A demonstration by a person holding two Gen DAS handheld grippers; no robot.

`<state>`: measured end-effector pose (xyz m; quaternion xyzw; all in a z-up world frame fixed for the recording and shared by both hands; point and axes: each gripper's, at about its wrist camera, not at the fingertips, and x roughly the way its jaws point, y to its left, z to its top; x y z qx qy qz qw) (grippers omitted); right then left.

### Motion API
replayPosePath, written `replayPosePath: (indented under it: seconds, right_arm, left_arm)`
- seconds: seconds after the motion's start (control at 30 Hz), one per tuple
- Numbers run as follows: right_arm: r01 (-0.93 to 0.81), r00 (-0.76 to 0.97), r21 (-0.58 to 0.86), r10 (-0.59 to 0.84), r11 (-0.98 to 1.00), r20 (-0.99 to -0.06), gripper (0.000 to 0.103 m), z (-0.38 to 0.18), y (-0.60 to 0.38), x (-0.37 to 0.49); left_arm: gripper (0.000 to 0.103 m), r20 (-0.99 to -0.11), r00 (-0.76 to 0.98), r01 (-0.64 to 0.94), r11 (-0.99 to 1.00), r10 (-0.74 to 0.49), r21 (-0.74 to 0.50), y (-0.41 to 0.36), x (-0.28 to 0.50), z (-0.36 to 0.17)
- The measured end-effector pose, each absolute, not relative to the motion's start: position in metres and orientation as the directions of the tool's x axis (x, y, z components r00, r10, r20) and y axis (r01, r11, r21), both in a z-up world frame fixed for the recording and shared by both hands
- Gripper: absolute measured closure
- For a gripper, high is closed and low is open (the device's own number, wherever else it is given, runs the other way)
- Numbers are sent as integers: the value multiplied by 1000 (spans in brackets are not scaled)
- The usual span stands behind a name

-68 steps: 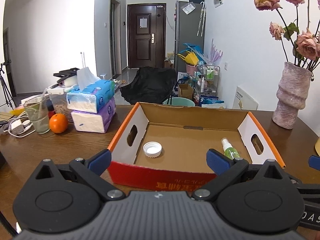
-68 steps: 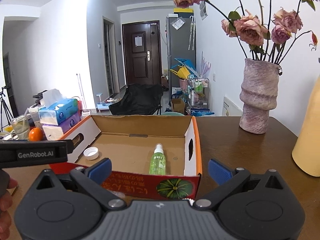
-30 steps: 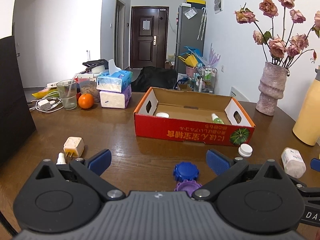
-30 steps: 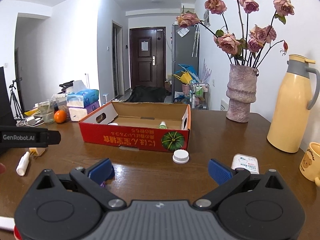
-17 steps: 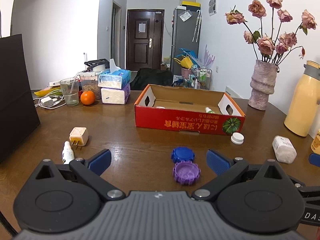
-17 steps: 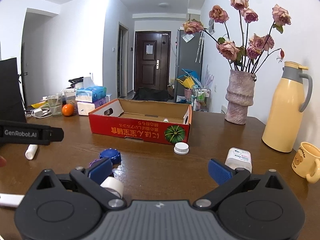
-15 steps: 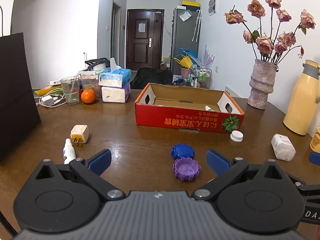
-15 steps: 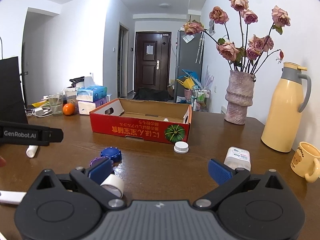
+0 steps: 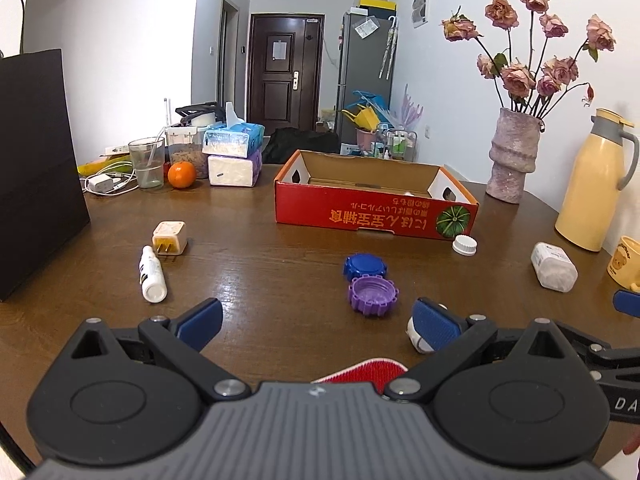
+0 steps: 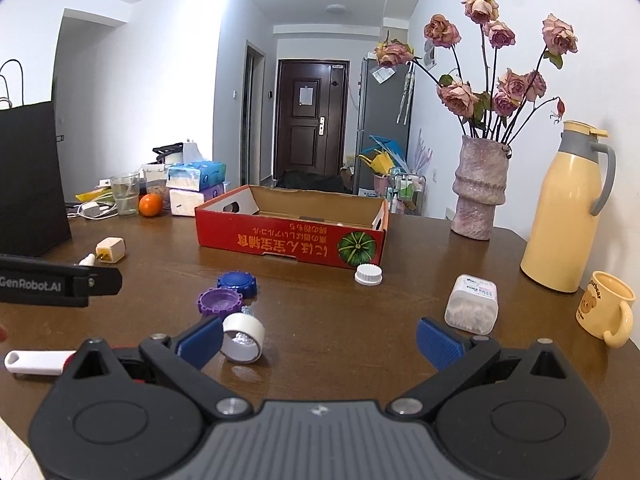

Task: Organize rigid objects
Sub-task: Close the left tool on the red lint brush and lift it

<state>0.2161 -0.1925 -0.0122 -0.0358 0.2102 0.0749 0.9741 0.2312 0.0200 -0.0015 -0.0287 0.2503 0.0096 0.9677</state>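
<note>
Now | I'm seeing the red box (image 10: 291,240) sitting mid-table (image 10: 400,344) | loose caps, bottles lying toward the near edge | both grippers, left (image 9: 316,322) and right (image 10: 319,338), hovering wide, empty | risking: my right finger nudging the tape roll (image 10: 243,337) into rolling away.

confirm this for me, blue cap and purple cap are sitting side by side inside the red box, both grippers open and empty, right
Not quite. The blue cap and purple cap do sit side by side, but on the table in front of the red box, not inside it; the left wrist view shows this. The left gripper and right gripper are open and empty.
</note>
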Motion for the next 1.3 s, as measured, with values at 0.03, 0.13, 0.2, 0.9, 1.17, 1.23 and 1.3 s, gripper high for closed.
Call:
replayPosePath:
  seconds: [0.03,0.13,0.2,0.9,1.17,1.23,1.3]
  right_arm:
    - [-162,900,-38,132,986,-416,0,-13,-193,215]
    - [-160,897,-39,128,986,-422,0,-17,-194,211]
    - [-158,894,-40,125,987,-430,0,-19,-194,209]
    - [-162,872,-44,122,986,-474,0,-35,-193,206]
    - [-164,865,-48,120,985,-486,0,-38,-193,209]
    - [-165,863,-48,121,985,-490,0,-39,-192,211]
    - [-166,861,-48,121,985,-494,0,-40,-192,212]
  left_arm:
    - [0,-483,875,-34,998,6,-48,20,228,-2]
    - [0,-484,875,-33,998,4,-51,22,222,-5]
    - [0,-489,872,-33,998,2,-55,25,217,-9]
    - [0,-558,828,15,997,-53,-73,38,209,-39]
    - [0,-605,791,75,996,-89,-48,34,221,-53]
    - [0,-612,787,83,996,-82,-27,32,225,-55]
    - [0,-618,782,88,996,-76,-12,30,228,-57]
